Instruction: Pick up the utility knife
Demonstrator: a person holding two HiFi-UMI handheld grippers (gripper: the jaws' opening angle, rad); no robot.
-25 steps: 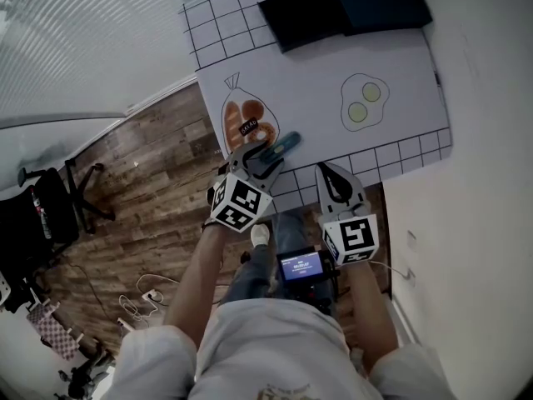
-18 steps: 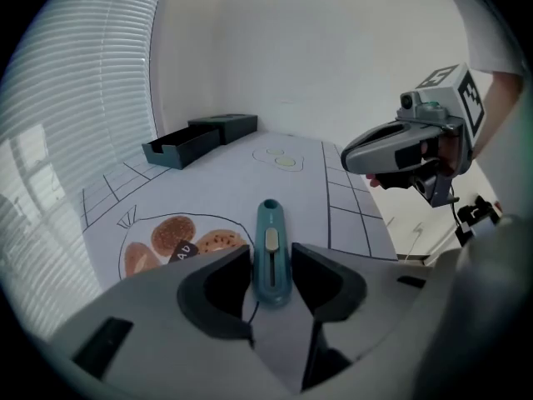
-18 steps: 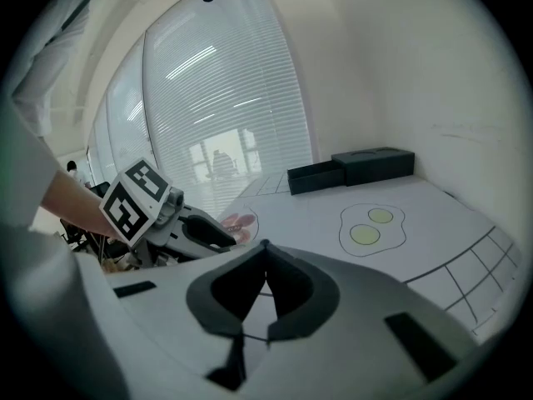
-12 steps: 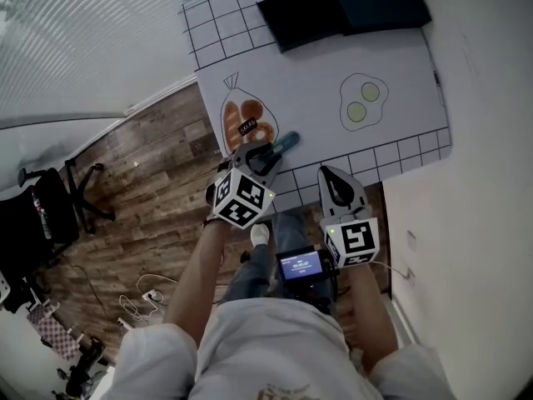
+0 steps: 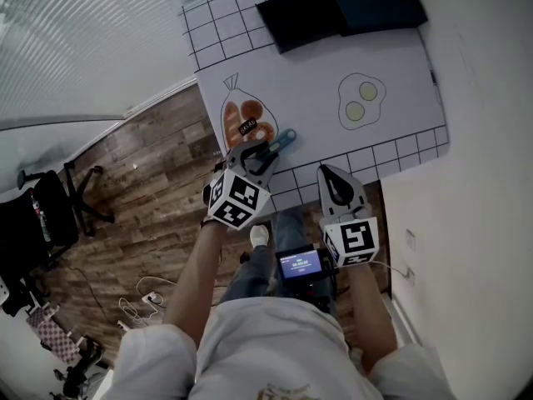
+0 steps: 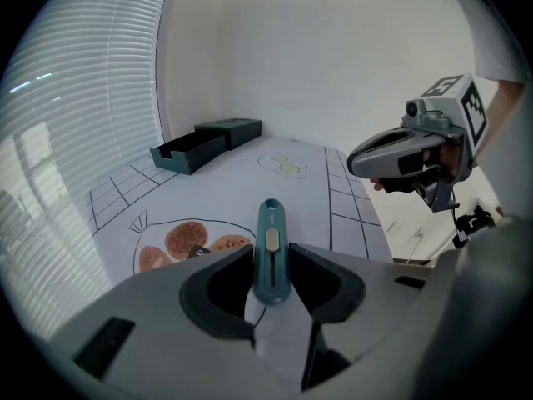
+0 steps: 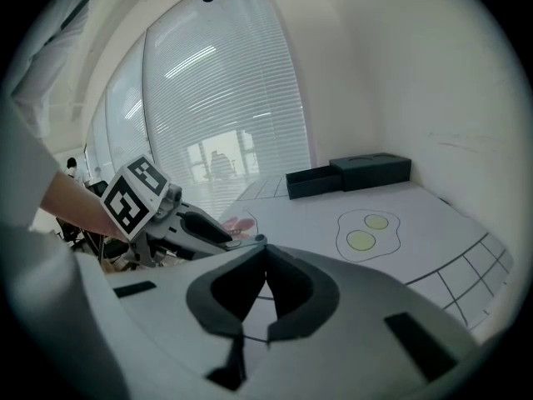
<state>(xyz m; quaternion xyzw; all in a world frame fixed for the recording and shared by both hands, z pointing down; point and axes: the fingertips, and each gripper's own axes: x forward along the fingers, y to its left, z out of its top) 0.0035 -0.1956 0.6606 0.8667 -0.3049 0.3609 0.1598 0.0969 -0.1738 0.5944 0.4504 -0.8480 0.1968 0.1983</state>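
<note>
The left claw [image 6: 271, 261] clamps on the utility knife [image 6: 271, 248] at the near edge of the bench [image 5: 400, 82], its jaws having just been closing with the knife between them. The dark pads press on both flanks of the handle's near half. The knife is a slim teal tool with a rounded far end pierced by a small hole. A pale, cream-coloured slider sits in a dark slot along its upper face. No blade shows. Seen from the head view, the knife [image 5: 281, 142] pokes out of the left claw [image 5: 256, 155] and angles away from the person. It sits over a white sheet ruled with a black grid at its borders. It lies just beside a drawing of a bag of bread [image 5: 247, 123] and well apart from a drawing of two fried eggs [image 5: 363, 102]. Whether the knife rests on the sheet or is lifted clear of it cannot be told. The right claw [image 7: 265, 252] hangs over the bench's near edge with its jaws together and nothing between them. Two dark boxes [image 5: 341, 7] stand at the far end of the bench.
</note>
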